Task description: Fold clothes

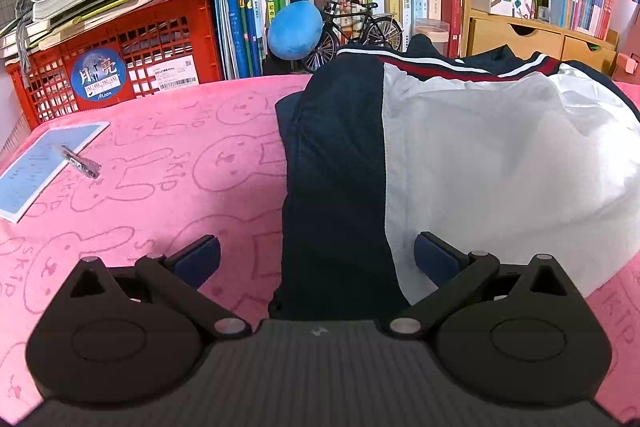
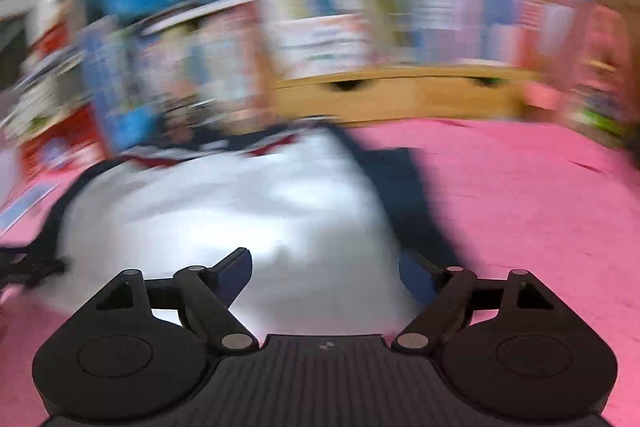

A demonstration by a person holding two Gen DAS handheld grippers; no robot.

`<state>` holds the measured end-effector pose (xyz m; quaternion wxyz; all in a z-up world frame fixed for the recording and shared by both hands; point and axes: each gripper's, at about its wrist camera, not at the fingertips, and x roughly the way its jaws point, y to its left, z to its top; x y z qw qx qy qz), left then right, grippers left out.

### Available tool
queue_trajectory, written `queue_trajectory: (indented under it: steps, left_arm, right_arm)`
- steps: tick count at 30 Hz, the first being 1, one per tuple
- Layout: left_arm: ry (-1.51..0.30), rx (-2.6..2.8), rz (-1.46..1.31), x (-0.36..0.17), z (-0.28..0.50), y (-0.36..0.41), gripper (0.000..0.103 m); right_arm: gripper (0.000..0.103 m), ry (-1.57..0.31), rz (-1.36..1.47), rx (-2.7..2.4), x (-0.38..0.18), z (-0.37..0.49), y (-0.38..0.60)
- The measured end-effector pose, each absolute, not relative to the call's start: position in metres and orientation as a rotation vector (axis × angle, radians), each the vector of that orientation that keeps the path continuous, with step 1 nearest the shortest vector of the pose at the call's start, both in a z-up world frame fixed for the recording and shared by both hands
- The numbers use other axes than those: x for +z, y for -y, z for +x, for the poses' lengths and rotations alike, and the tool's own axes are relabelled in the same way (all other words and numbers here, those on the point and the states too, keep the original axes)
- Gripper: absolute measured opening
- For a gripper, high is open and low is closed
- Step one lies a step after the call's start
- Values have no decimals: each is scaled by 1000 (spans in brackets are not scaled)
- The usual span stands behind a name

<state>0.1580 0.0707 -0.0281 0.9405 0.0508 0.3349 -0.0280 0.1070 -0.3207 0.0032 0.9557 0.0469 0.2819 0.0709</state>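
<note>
A navy and white jacket (image 1: 460,155) with red and white stripes near its collar lies folded on the pink rabbit-print cloth (image 1: 160,155). My left gripper (image 1: 318,255) hovers at the jacket's near edge, jaws wide apart over the navy panel, gripping nothing. The right wrist view is heavily blurred. There the same jacket (image 2: 224,203) lies ahead and to the left, its navy side to the right. My right gripper (image 2: 324,271) stands open above the white fabric's near edge, with no cloth pinched between its blue pads.
A blue booklet (image 1: 44,163) with a pen on it lies at the cloth's left. Behind stand a red crate (image 1: 120,67) under stacked papers, a blue plush (image 1: 294,31), a model bicycle (image 1: 360,27), rows of books and wooden drawers (image 1: 536,39). Bare pink cloth (image 2: 520,195) spreads right of the jacket.
</note>
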Motion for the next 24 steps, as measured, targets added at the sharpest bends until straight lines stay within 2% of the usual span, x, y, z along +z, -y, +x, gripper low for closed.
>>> queue_trajectory:
  steps: [2, 4, 6, 8, 14, 17, 21, 24]
  left_arm:
    - [-682, -56, 107, -28, 158, -70, 103]
    - [-681, -55, 112, -28, 158, -70, 103]
    - [-680, -54, 115, -28, 158, -70, 103]
    - [-680, -54, 115, -28, 158, -70, 103]
    - [-679, -59, 116, -28, 157, -71, 103]
    - [-652, -35, 89, -13, 125, -70, 103]
    - [-558, -341, 43, 22, 104, -44, 103]
    - [-555, -421, 171, 25, 133, 6, 103]
  right_arm:
    - [86, -567, 52, 218, 5, 114, 287]
    - [96, -609, 59, 246, -1, 130, 265]
    - [97, -679, 72, 247, -11, 147, 248]
    - [103, -728, -3, 183, -25, 152, 240]
    - [103, -683, -16, 253, -28, 136, 253]
    - [103, -673, 0, 280, -30, 130, 267]
    - [103, -679, -23, 216, -33, 135, 265]
    - [103, -678, -15, 204, -34, 136, 264]
